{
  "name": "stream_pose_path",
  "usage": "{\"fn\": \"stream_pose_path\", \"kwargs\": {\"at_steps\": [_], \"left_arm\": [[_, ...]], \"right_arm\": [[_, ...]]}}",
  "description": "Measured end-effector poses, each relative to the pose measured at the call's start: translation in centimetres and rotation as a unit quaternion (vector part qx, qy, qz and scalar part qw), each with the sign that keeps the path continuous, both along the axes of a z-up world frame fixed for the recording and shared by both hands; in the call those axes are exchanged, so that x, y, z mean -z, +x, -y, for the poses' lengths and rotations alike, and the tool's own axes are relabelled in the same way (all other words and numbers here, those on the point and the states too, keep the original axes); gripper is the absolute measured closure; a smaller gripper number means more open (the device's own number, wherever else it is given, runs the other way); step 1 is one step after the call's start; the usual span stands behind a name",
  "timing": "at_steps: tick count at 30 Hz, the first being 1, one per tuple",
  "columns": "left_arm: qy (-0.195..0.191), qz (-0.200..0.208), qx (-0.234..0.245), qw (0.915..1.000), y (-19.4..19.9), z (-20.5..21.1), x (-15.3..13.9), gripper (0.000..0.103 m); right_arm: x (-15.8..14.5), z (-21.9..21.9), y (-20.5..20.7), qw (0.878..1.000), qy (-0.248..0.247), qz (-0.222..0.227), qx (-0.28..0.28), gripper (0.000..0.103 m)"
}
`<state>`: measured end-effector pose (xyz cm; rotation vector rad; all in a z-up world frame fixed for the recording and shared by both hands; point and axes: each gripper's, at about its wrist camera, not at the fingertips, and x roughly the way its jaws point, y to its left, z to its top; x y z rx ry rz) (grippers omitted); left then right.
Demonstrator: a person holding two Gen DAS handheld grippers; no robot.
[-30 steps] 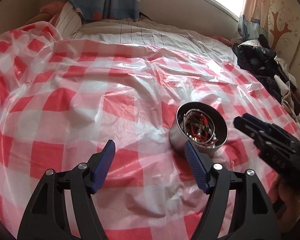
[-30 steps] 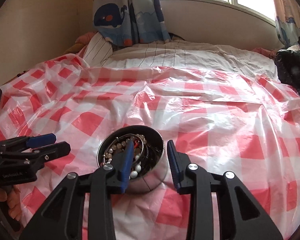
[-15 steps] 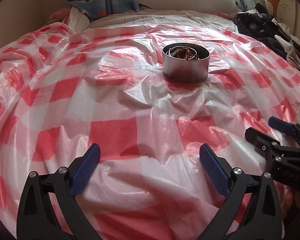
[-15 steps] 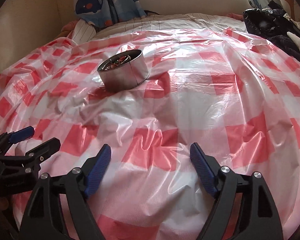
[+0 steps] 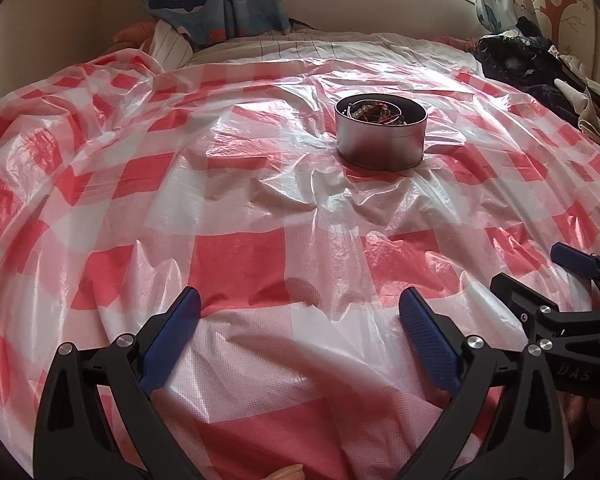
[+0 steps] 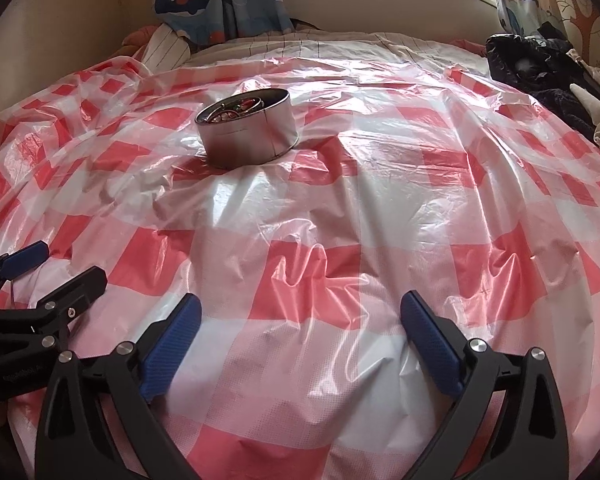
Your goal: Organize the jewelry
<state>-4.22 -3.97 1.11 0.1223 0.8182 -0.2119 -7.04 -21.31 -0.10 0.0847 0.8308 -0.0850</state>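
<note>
Both grippers hovering empty over bed, tin sitting well ahead.
L wrist: left gripper (image 5: 299, 314) spread wide, nothing btwn; tin (image 5: 380, 136) w/ jewelry (image 5: 374, 112) sitting on checked sheet (image 5: 236, 264).
R wrist: right gripper (image 6: 300, 316) jaws opening, nothing btwn; tin (image 6: 247, 128) ahead-left.

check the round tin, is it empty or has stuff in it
Not empty: the lidless metal tin stands upright on the checked plastic sheet, with beads and rings visible inside.

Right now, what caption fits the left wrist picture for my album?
Open left gripper hovers over checkered plastic sheet; round metal tin of jewelry sits ahead.
</note>
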Motion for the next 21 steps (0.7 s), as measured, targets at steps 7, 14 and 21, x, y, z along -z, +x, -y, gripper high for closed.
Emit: {"fn": "stream_pose_path", "kwargs": {"at_steps": [7, 14, 21], "left_arm": [[-0.004, -0.008, 0.006, 0.9999, 0.8, 0.5, -0.1, 0.008], [0.012, -0.009, 0.002, 0.9999, 1.1, 0.9, 0.3, 0.008], [0.008, -0.022, 0.005, 0.9997, 1.5, 1.0, 0.5, 0.007]], "right_arm": [[0.0, 0.1, -0.2, 1.000, 0.001, 0.000, 0.003, 0.007], [0.1, 0.0, -0.2, 1.000, -0.005, -0.001, 0.003, 0.007], [-0.1, -0.2, -0.3, 1.000, -0.011, 0.007, 0.005, 0.007]]}}
